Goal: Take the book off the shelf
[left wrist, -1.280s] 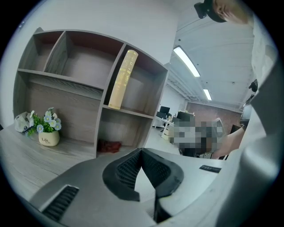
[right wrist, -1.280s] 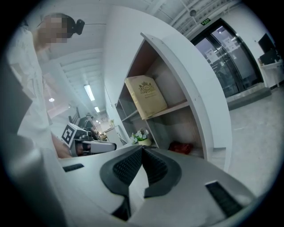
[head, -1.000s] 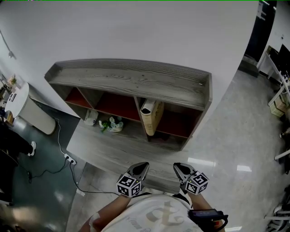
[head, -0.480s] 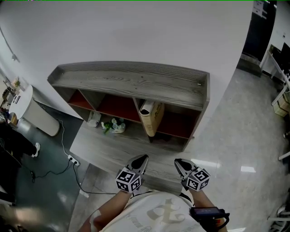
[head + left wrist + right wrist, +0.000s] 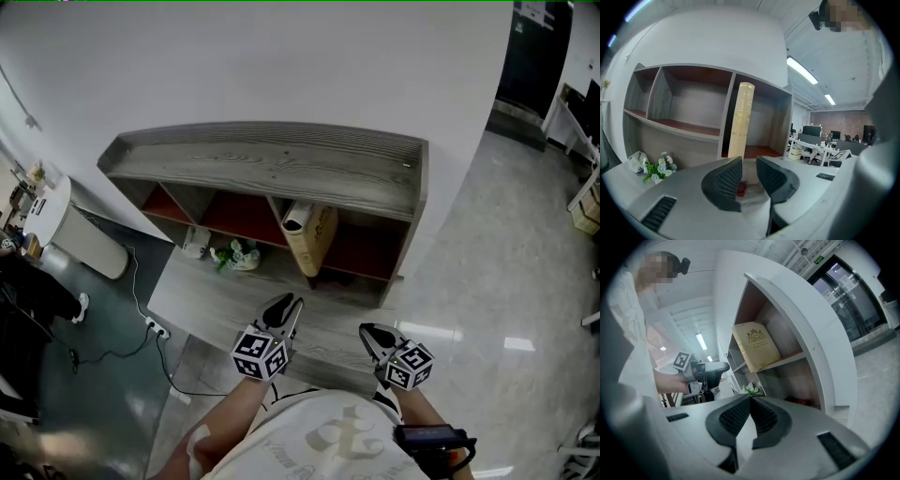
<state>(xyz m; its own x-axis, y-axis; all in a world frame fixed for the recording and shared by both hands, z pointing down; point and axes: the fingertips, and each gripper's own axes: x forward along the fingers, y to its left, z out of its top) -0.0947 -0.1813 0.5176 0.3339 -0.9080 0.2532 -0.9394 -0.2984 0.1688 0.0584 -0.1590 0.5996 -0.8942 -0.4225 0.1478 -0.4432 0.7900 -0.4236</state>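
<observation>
Seeing a tan, gold-crested book (image 5: pixel 309 239) upright in the grey wooden shelf's (image 5: pixel 272 164) right compartment, white wall (image 5: pixel 281 66) behind, glossy floor (image 5: pixel 487 281). My left gripper (image 5: pixel 289 305) is opening, empty; right gripper (image 5: pixel 367 332) closed, empty.

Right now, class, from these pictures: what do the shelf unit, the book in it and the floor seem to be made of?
Shelf unit: grey board with streaky wood grain, matte; possibly laminate rather than solid wood.
Book: tan matte cover with an embossed-looking crest, perhaps cloth or card.
Floor: pale, glossy, likely polished tile or stone; it shows bright reflections.
</observation>
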